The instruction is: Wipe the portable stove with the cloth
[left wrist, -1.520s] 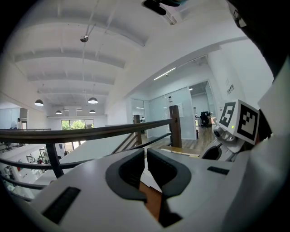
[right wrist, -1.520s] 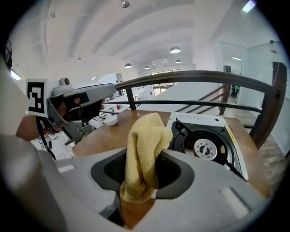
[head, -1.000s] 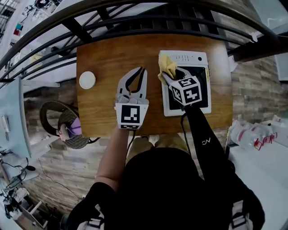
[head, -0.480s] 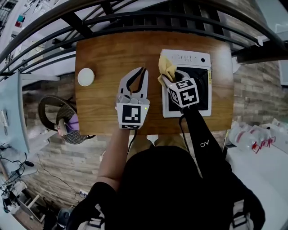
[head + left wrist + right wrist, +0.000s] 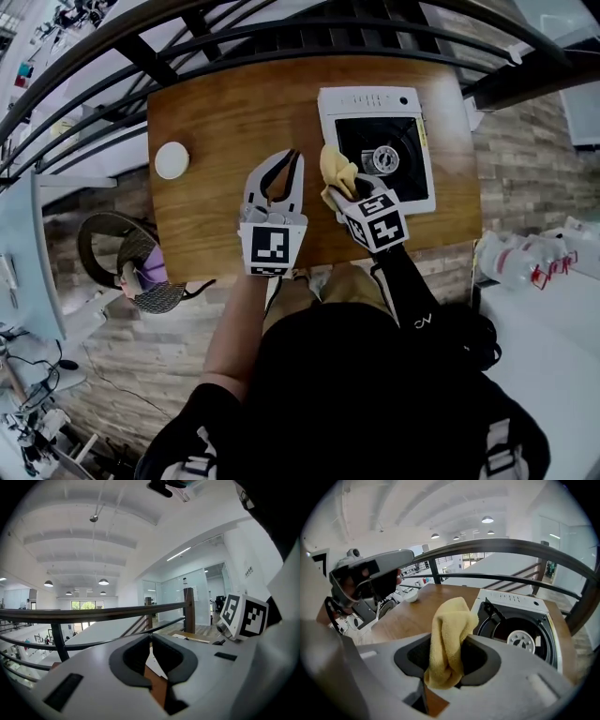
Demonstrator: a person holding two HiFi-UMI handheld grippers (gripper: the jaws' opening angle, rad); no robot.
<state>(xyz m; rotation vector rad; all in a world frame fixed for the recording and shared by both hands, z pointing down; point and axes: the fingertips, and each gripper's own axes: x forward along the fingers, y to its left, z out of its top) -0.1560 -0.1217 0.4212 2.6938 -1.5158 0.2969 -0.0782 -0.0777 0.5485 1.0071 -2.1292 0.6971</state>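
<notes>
The white portable stove (image 5: pixel 412 192) with its black burner well lies at the table's far right; it also fills the right of the right gripper view as the stove (image 5: pixel 520 604). My right gripper (image 5: pixel 343 190) is shut on the yellow cloth (image 5: pixel 335 169), which bunches up at the stove's left edge near its front corner. In the right gripper view the cloth (image 5: pixel 450 620) hangs up out of the right gripper (image 5: pixel 449 644). My left gripper (image 5: pixel 293 155) rests over bare wood left of the stove, shut with nothing in it; its tips (image 5: pixel 150 637) meet.
A small white round dish (image 5: pixel 172 159) sits at the table's left edge, also seen as the dish (image 5: pixel 411 597). A dark metal railing (image 5: pixel 281 37) runs along the table's far side. Beyond the wooden table (image 5: pixel 216 112) is a drop to a lower floor.
My right gripper has drawn the cloth back from the stove's far left corner to its near left edge. The left gripper has kept its place.
</notes>
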